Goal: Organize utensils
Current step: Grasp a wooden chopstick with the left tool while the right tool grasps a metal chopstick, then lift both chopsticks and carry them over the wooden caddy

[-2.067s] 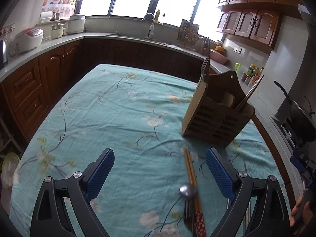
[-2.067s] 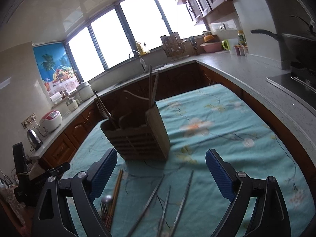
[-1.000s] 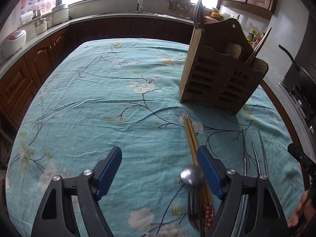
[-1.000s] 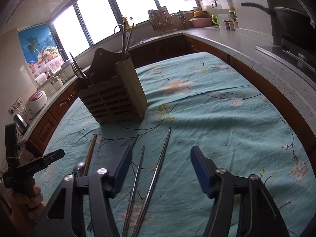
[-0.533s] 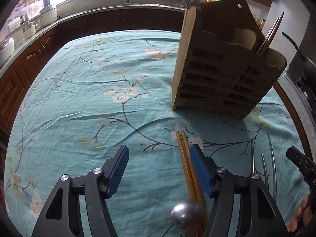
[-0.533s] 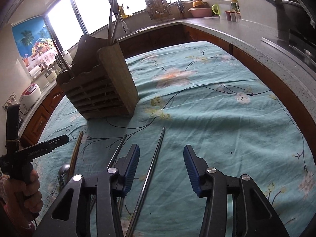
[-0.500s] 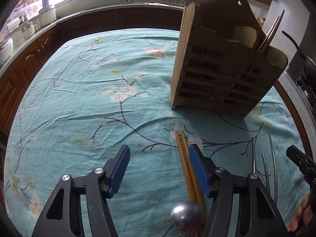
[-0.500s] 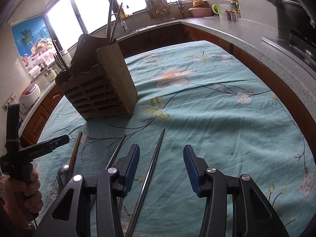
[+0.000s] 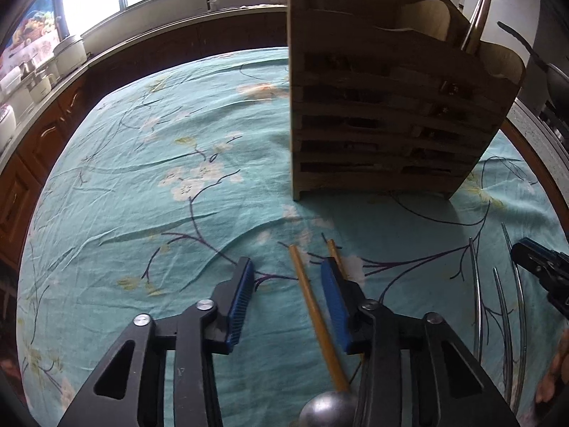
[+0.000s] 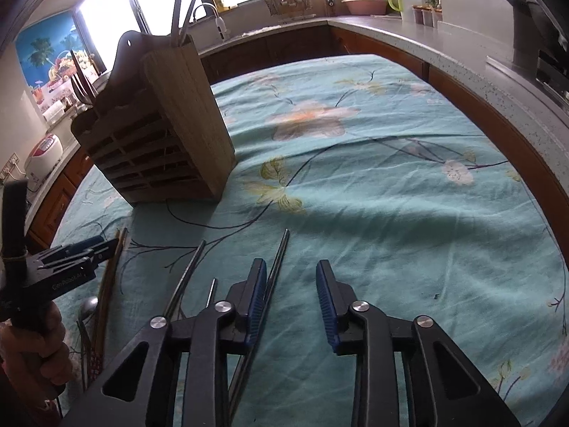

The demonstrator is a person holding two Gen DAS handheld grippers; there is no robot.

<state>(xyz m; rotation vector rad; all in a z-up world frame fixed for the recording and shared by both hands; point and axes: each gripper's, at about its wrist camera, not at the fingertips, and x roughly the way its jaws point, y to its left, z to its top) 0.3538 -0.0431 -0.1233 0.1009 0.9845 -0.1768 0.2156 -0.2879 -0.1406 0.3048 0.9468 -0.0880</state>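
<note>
Jaws of the left gripper [image 9: 287, 290] stand apart around one of two wooden chopsticks [image 9: 313, 306]; right gripper [image 10: 291, 293] jaws apart beside seemingly three metal chopsticks [image 10: 275, 270].

Both grippers are showing black angular frames with triangular cut-outs, round silver screws at the joints and ribbed blue pads on the fingers: the left gripper [image 9: 287, 286] and the right gripper [image 10: 291, 286]. White lettering is running along the left one's side; bare fingers [image 10: 42, 341] are wrapping its handle.
</note>
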